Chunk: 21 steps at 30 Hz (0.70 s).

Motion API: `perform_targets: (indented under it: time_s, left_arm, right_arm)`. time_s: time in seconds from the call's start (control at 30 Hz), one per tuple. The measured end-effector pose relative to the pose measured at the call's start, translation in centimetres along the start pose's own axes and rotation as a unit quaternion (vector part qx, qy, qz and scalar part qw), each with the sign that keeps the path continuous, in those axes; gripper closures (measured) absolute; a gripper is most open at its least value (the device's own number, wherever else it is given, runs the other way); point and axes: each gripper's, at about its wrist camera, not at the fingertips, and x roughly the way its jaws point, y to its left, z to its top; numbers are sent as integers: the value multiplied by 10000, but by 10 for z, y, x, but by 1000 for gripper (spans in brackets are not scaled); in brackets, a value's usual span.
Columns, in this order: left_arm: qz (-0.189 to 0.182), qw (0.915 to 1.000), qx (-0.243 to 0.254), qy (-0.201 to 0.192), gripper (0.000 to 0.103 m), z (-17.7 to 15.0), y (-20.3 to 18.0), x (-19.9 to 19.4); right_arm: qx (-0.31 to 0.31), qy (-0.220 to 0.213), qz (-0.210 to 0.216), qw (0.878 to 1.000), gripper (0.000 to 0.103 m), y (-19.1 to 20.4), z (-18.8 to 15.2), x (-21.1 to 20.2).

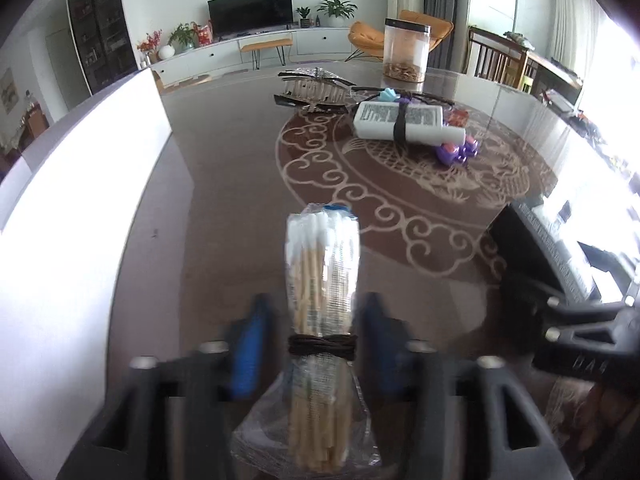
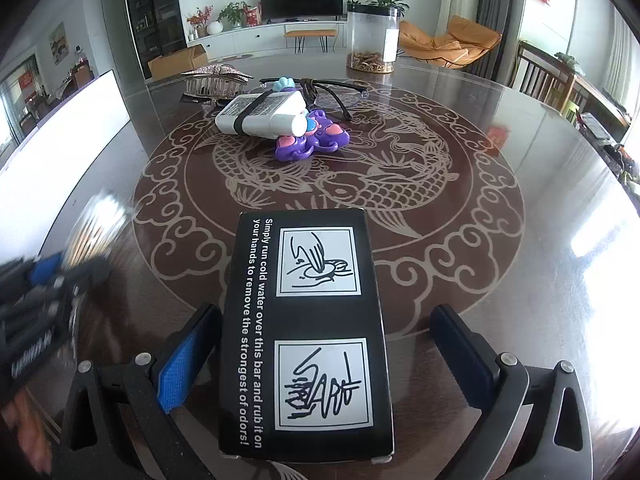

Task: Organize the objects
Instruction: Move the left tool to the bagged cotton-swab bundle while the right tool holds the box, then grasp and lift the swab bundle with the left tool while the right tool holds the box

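- Living-room furniture, a dark TV (image 1: 250, 10) and orange chairs (image 1: 400, 34) fill the background of the left wrist view, beyond a glossy brown tabletop (image 1: 224, 168) patterned with pale scrollwork.
- Left tongs (image 1: 316, 344), blurred, stand spread; a plastic-wrapped swab bundle (image 1: 322, 280) tied with dark cord lies between the blue pads (image 1: 250, 344), with gaps visible on both sides.
- Farther back on the tabletop lies a white bottle (image 1: 404, 120) with a black band, resting partly on a purple toy (image 1: 458, 152).
- Behind them sit a silver hair comb (image 1: 314, 88), a small light-blue item (image 1: 390, 94) and a clear jar (image 1: 406, 50) with brownish contents at the bottom.
- A white panel (image 1: 80, 184) fills the left side; the right tongs' dark frame (image 1: 584, 336) enters at the lower right edge.

- Same tabletop (image 2: 540, 208) seen from the right wrist, showing a fish motif at its centre.
- Right tongs (image 2: 324, 356) are spread, with a black box (image 2: 304, 328) lying flat between them. The blue-padded finger sits just beside the box's left edge; the other finger is apart from its right edge.
- The box carries white lettering and two line drawings of hands.
- Beyond it, the white bottle (image 2: 260, 114) lies across the purple toy (image 2: 312, 140), with black glasses (image 2: 340, 92) just behind and the comb (image 2: 216, 78) to the left.
- The jar (image 2: 372, 38) stands at the far edge.
- Left tongs (image 2: 48, 280) appear blurred at the left edge, with the swab bundle (image 2: 100, 220) a pale smear beside them.
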Motion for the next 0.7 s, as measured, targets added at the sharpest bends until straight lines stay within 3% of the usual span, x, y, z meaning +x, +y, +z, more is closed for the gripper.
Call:
perform_targets:
  time_s: [0.03,0.1,0.7]
  left_arm:
    - [55,9999,29,110,0,1,0,4]
    - [-218,9993,-188,223,0,2,8,8]
    - [-151,9995,-226,141,0,-1,-1,17]
  right_arm:
    - [0,0,0,10000,0,0,0,0]
    - [0,0,0,10000,0,0,0,0]
    - [1,0,-2,10000,0,1,-1,-1]
